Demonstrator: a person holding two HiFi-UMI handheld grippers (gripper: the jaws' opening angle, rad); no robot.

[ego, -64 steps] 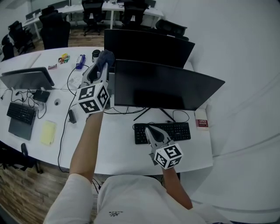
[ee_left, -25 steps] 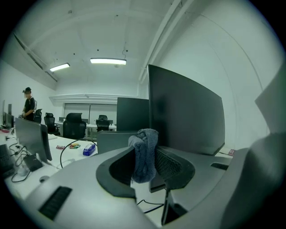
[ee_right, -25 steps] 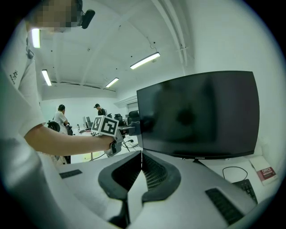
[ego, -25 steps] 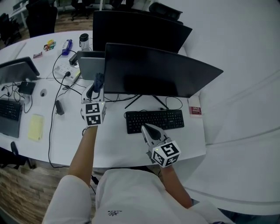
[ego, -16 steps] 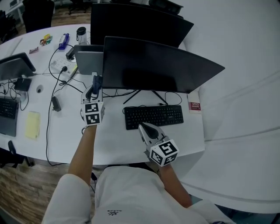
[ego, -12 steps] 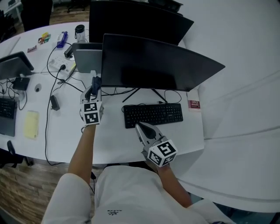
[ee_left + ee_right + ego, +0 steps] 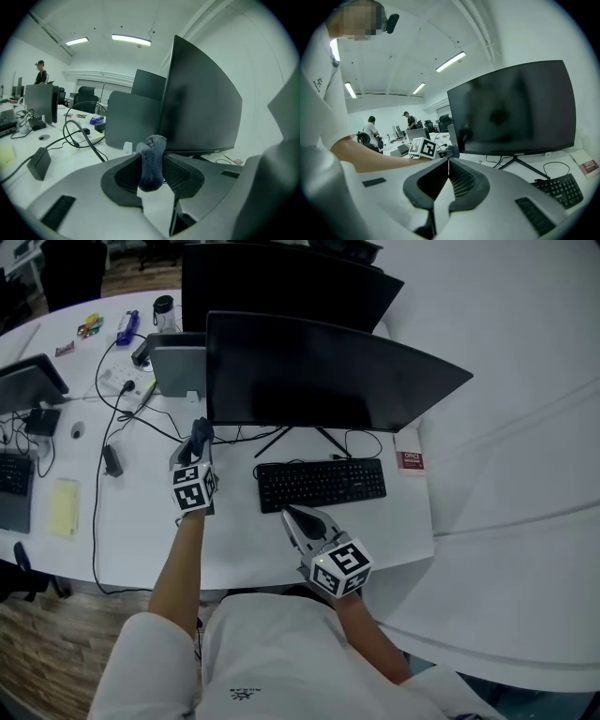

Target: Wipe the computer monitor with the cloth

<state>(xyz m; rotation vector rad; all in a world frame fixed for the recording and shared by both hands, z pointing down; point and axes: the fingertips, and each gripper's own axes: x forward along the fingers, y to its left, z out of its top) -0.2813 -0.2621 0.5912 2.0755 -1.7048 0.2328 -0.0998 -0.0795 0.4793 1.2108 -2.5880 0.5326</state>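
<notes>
The dark, switched-off monitor (image 7: 328,376) stands mid-table on a thin stand. A grey-blue cloth (image 7: 152,161) is bunched between the jaws of my left gripper (image 7: 152,169), which is shut on it. In the head view the left gripper (image 7: 195,442) is low over the table, just off the monitor's lower left corner, with the cloth (image 7: 200,430) at its tip and apart from the screen. My right gripper (image 7: 292,518) is shut and empty, in front of the black keyboard (image 7: 322,484). In the right gripper view the monitor (image 7: 515,108) faces its shut jaws.
A second black monitor (image 7: 281,282) stands behind the first, with a grey laptop back (image 7: 178,371) to its left. Cables (image 7: 117,423), a yellow pad (image 7: 64,507) and another keyboard (image 7: 9,474) lie at left. A red booklet (image 7: 407,461) sits right of the keyboard. People stand far back (image 7: 410,122).
My left gripper came down with the cloth from the monitor's upper left corner to the table beside its lower left corner. The right gripper drifted slightly left and nearer, staying shut.
</notes>
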